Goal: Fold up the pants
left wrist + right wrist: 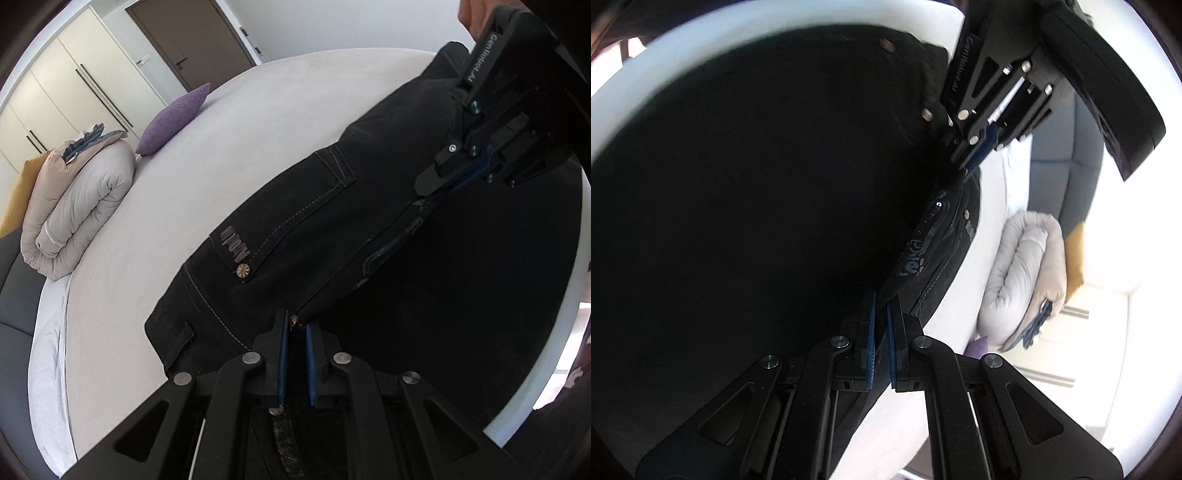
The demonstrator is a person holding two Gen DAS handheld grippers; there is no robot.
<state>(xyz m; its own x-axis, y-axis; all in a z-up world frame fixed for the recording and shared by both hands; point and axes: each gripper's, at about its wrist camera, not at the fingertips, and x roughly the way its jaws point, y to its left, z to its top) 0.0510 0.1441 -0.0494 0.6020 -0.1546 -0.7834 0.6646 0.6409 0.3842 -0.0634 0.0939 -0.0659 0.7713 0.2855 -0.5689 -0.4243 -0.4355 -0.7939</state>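
Pinching pants [295,229] — both tools

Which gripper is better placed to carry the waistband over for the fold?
Probably either: left gripper and right gripper are both shut on the pants waistband, so they would likely move together.

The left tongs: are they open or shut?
Shut on the black pants: the left tongs have blue pads nearly together, pinching the waistband edge by a button.
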